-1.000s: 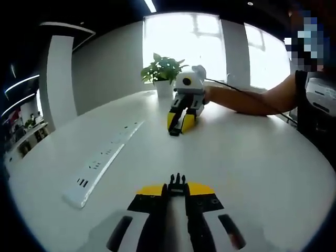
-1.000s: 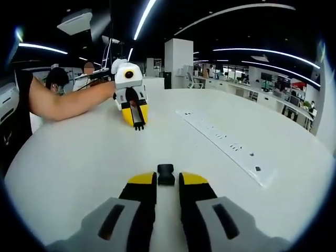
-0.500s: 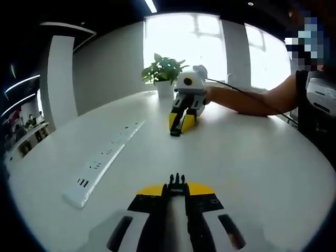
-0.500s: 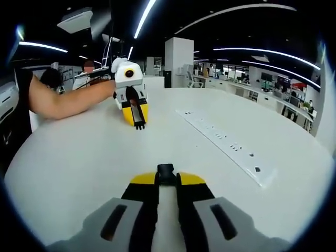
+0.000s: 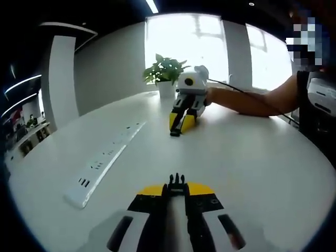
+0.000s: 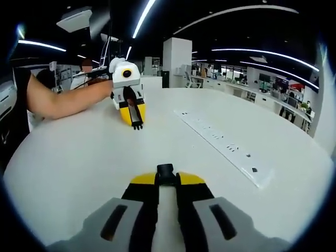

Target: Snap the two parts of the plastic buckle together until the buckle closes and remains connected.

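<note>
The pronged half of the buckle point(image 5: 177, 183) sits pinched between the tips of the left gripper point(image 5: 177, 190), its black prongs sticking out forward over the white table point(image 5: 252, 157). The socket half of the buckle point(image 6: 165, 172), a small black block with a slot, is clamped at the tips of the right gripper point(image 6: 166, 181).

What has changed in the last second is on the right side: a second ago its yellow-tipped jaws stood apart with the socket half lying loose between them, and now they are pressed in against it. The left jaws look the same across the second, closed on the pronged half. So both halves now seem secured (a judgement, since the contact faces are hidden under the jaw tips), and the pick-up stage looks finished, while the mating has not begun.

The two grippers face each other across the table and are well apart, each seen small in the other's view, with the person's forearm point(image 5: 247, 100) behind. A white power strip point(image 6: 226, 147) lies along the table off to one side, and a potted plant point(image 5: 164, 71) stands at the far edge.

Next the halves need bringing together, prongs lined up with the slot.
</note>
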